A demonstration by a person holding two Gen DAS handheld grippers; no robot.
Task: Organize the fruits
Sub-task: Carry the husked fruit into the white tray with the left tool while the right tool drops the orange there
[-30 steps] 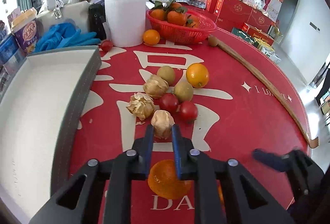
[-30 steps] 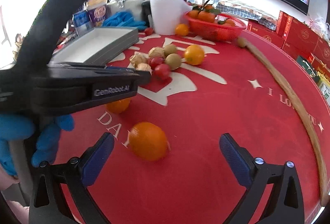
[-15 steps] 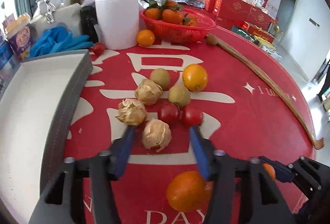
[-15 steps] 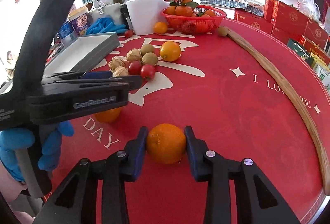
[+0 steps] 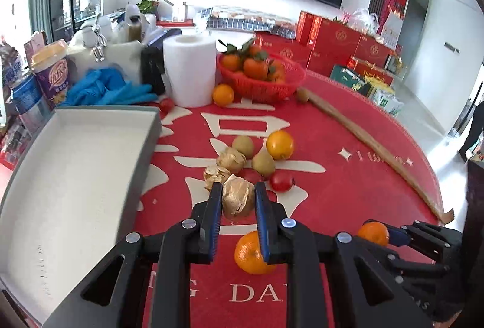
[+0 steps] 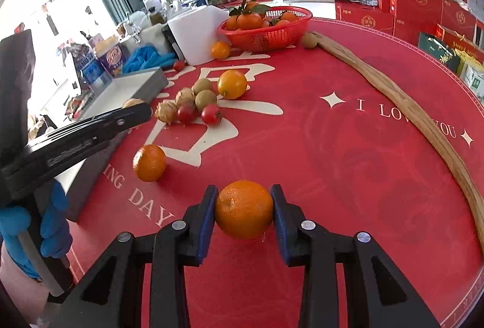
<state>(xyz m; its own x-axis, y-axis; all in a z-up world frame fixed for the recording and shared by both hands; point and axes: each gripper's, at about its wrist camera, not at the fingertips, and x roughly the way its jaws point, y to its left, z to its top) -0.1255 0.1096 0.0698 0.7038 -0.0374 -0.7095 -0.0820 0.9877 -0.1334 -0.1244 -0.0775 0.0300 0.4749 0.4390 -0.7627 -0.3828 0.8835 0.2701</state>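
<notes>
Left gripper [image 5: 236,202] clamps the papery husked fruit [image 5: 237,198] between its pads, the grey tray [image 5: 152,143] just to its left; right gripper [image 6: 243,211] pinches an orange [image 6: 243,209], farther from that tray.

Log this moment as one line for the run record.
left gripper: shut on husk fruit | right gripper: shut on orange | tray: empty
</notes>
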